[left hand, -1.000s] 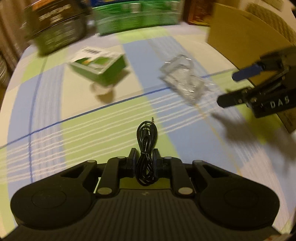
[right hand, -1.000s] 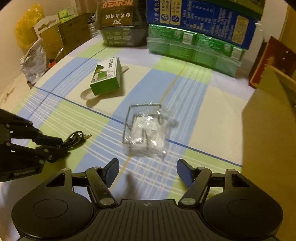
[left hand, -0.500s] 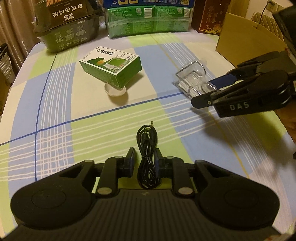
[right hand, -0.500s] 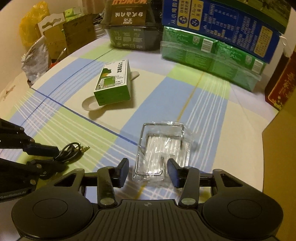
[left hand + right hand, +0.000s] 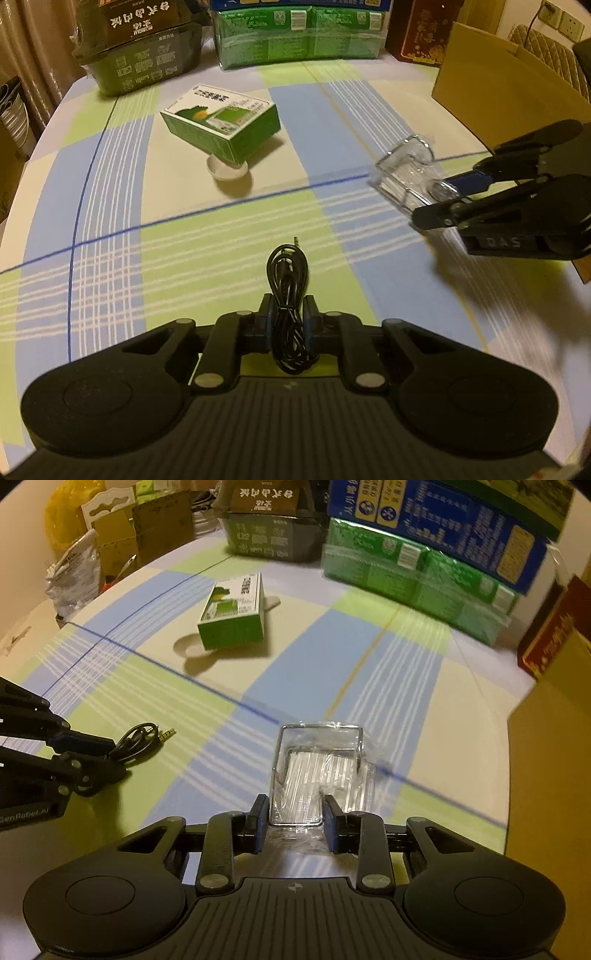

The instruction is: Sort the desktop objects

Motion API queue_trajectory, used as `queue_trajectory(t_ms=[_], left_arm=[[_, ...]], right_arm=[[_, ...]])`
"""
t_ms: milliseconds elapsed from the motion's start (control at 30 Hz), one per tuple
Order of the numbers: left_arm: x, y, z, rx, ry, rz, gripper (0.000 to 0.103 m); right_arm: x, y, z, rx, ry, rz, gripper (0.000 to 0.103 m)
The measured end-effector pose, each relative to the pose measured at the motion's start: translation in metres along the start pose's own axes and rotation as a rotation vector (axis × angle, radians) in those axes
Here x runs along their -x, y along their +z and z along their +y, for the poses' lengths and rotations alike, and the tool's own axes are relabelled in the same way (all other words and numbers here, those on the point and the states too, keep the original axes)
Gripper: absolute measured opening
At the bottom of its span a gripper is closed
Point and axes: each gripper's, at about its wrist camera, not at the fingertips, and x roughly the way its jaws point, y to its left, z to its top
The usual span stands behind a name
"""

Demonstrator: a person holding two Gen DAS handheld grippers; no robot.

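A coiled black audio cable (image 5: 288, 273) lies on the checked tablecloth (image 5: 207, 258). My left gripper (image 5: 288, 306) is closing on its near loops, and both pads press the coil. The plug end (image 5: 166, 734) sticks out past the left gripper (image 5: 110, 753) in the right wrist view. A clear plastic packet with a wire frame (image 5: 321, 771) sits between the jaws of my right gripper (image 5: 295, 808), which are closing with both pads against its near end. From the left wrist view the clear packet (image 5: 402, 170) shows tilted in the right gripper (image 5: 439, 203).
A green and white carton (image 5: 221, 122) rests on a white spoon (image 5: 227, 171) in the middle of the table. Green packs (image 5: 299, 37) and a dark box (image 5: 140, 55) line the far edge. A cardboard box (image 5: 491, 81) stands at the right.
The right gripper came down over the clear packet and its wide-open jaws closed onto it. The left gripper kept still with the cable between its pads.
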Motion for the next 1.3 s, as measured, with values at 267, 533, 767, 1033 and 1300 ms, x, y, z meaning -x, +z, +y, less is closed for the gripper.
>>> queue_trajectory(t_ms=[267,533,767,1033,1300], left_arm=[[0.018,-0.020,-0.016,0.026,-0.014,0.029,0.011],[0.047,-0.029,-0.026,0.065,-0.018,0.018,0.011],[0.079,-0.033,-0.045,0.080,-0.009,-0.010,0.011],[0.113,-0.035,-0.067,0.122,-0.025,-0.045,0.011],[0.139,-0.039,-0.089,0.132,-0.037,-0.076,0.011]], right_arm=[[0.032,-0.029,-0.005,-0.044,0.031,0.030,0.027],[0.070,-0.048,-0.005,-0.091,0.047,0.018,0.027],[0.113,-0.049,0.002,-0.087,0.059,-0.039,0.027],[0.156,-0.056,0.012,-0.080,0.066,-0.101,0.027],[0.192,-0.069,0.014,-0.079,0.059,-0.141,0.027]])
